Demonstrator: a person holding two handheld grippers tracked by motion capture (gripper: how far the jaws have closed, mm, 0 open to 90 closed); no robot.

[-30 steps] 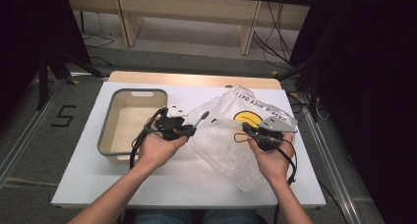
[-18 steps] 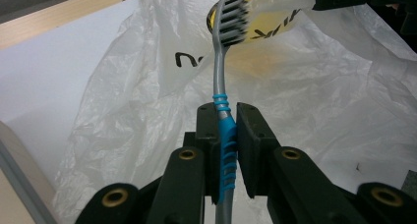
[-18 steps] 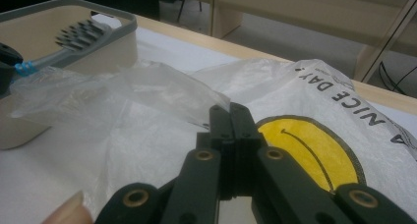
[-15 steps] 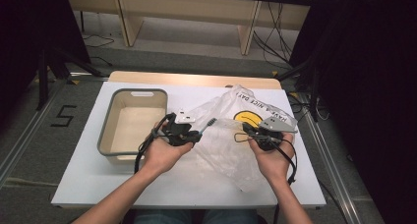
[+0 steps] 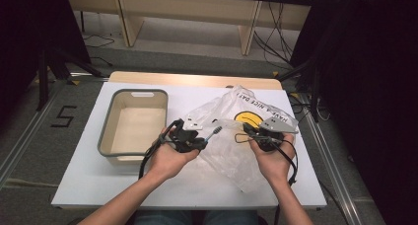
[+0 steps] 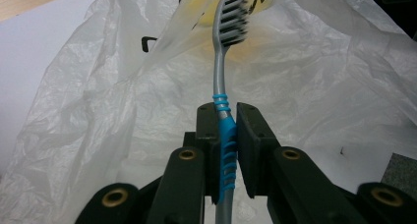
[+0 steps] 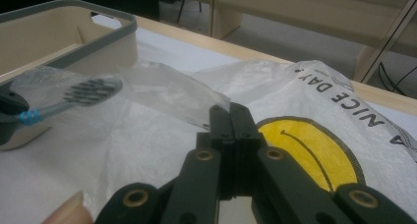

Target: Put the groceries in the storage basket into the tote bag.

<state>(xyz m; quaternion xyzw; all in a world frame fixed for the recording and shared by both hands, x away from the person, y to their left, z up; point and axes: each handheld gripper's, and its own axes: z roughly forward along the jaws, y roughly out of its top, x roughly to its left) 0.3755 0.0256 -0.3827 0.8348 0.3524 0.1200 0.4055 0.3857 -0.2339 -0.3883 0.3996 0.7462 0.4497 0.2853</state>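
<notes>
Left gripper [image 6: 227, 135]: clamped on toothbrush [image 6: 222, 86] at blue grip section. Long axis in line with jaws; bristle head foremost, aimed at plastic bag [image 5: 231, 136], bristles facing camera in left gripper view. Held above white table [image 5: 88, 185], just right of tray [image 5: 133, 121].

Right gripper [image 7: 230, 130]: jaws pressed together, pinching bag film near smiley print. Bag mouth between the two grippers, just beyond brush head; left hand [image 5: 170, 161] nearer. Judged next: head-first travel along handle axis into opening.
</notes>
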